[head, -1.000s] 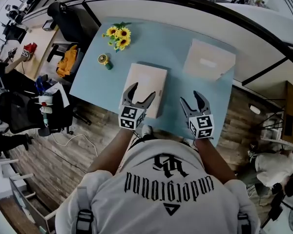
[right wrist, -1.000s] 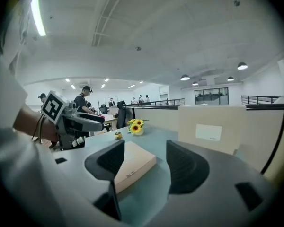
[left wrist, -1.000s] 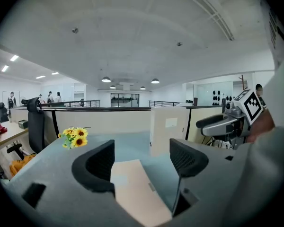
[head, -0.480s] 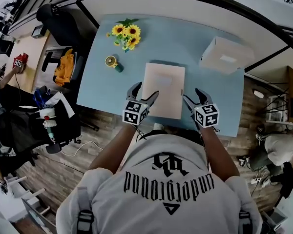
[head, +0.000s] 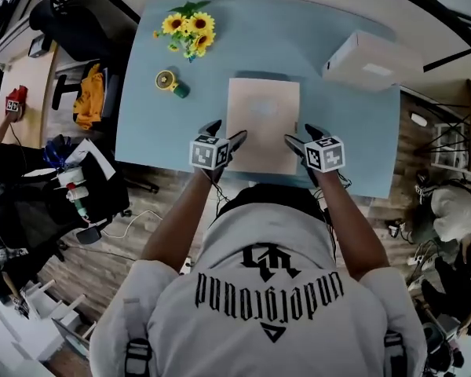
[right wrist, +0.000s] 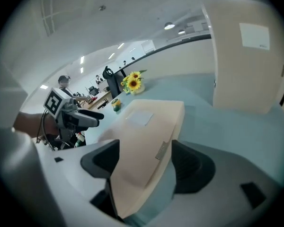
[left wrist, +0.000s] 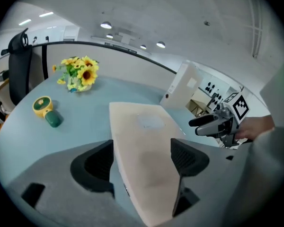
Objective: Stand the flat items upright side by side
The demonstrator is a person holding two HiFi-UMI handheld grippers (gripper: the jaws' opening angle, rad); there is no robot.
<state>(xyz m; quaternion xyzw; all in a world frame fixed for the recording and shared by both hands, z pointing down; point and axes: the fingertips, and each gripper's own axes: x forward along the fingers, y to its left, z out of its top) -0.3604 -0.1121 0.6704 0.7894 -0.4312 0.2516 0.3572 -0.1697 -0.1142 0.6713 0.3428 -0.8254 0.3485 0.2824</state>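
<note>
A flat beige box lies on the light-blue table, its near edge toward me. My left gripper is at the box's near left corner and my right gripper at its near right corner. In the left gripper view the box runs between the open jaws, which do not press on it. In the right gripper view the box likewise lies between the jaws, which have just been opening and stand clear of it. A white box stands at the far right.
A bunch of sunflowers and a small yellow-and-green item sit at the table's far left. The white box rises tall beside the right gripper. Chairs and clutter stand on the floor left of the table.
Both grippers have dropped and moved forward from in front of the table to the beige box's near corners. The right jaws stand wider than before.
</note>
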